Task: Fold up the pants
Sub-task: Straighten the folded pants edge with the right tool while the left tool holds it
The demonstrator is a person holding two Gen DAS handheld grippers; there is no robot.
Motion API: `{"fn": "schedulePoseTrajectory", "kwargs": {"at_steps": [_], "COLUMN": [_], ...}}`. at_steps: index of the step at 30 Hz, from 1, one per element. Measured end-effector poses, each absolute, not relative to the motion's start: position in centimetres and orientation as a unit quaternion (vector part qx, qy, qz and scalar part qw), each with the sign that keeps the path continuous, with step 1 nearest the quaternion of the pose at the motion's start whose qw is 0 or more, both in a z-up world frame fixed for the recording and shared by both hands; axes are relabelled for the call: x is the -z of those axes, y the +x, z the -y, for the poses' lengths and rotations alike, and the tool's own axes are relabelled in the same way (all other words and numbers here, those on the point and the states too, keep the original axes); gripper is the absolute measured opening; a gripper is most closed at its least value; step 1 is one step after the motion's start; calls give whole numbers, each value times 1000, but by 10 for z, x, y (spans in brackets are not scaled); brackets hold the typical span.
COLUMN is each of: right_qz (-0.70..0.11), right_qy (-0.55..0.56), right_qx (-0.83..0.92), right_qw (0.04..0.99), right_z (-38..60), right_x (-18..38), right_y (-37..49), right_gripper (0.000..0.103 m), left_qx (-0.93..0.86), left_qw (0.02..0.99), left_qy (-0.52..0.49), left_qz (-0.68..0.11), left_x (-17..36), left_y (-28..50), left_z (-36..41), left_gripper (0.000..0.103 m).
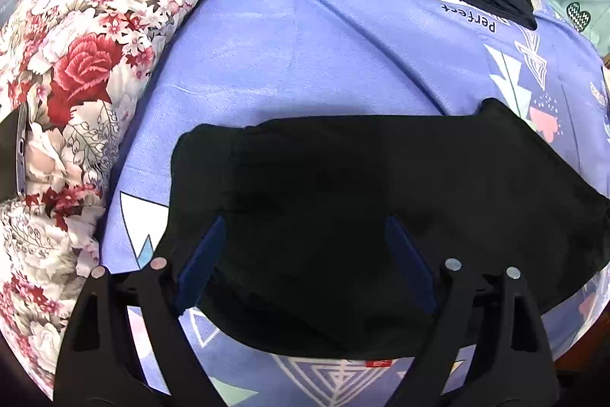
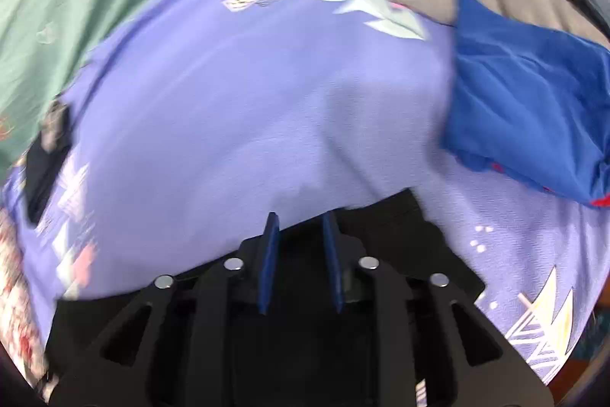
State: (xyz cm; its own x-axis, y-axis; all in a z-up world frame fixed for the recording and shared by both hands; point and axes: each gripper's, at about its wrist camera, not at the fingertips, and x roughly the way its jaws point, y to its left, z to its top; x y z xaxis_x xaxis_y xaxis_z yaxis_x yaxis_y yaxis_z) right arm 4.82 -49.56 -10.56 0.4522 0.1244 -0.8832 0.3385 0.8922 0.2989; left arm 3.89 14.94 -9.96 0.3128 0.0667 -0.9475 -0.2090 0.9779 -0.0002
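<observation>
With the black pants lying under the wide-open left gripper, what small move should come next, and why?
Probably lower the left gripper onto the black pants and close on the near edge. Its jaws stand wide open above the cloth, gripping nothing, and the pants lie in a flat, already partly folded bundle on the purple sheet. The right gripper sits narrowed at the pants' edge; whether it holds cloth I cannot tell.
</observation>
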Motion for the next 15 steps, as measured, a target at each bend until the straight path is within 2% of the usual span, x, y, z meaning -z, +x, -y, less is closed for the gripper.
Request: {"fn": "schedulePoseTrajectory", "kwargs": {"at_steps": [2,6,7,9,12,15], "right_qz": [-544,-580,-569,-536,-523,-570], "right_qy": [206,156,160,174,166,152], "right_qx": [9,41,76,151,113,-10], "right_qw": [813,799,803,812,828,808], "right_z": [473,470,480,497,472,419], "right_x": [111,134,134,125,107,111], "right_y": [43,36,35,25,19,6], "right_gripper": [44,44,43,12,16,16], "left_qx": [-84,-75,-74,-71,-74,-62], "left_qw": [807,802,801,797,783,777], "left_qy": [-62,-65,-62,-61,-71,-80], "left_qz": [-582,-589,-591,-597,-614,-621], "left_x": [100,104,107,113,122,124], "left_y": [38,39,41,42,42,39], "left_z": [-146,-141,-139,-135,-132,-126], "left_gripper": [86,87,87,88,88,88]}}
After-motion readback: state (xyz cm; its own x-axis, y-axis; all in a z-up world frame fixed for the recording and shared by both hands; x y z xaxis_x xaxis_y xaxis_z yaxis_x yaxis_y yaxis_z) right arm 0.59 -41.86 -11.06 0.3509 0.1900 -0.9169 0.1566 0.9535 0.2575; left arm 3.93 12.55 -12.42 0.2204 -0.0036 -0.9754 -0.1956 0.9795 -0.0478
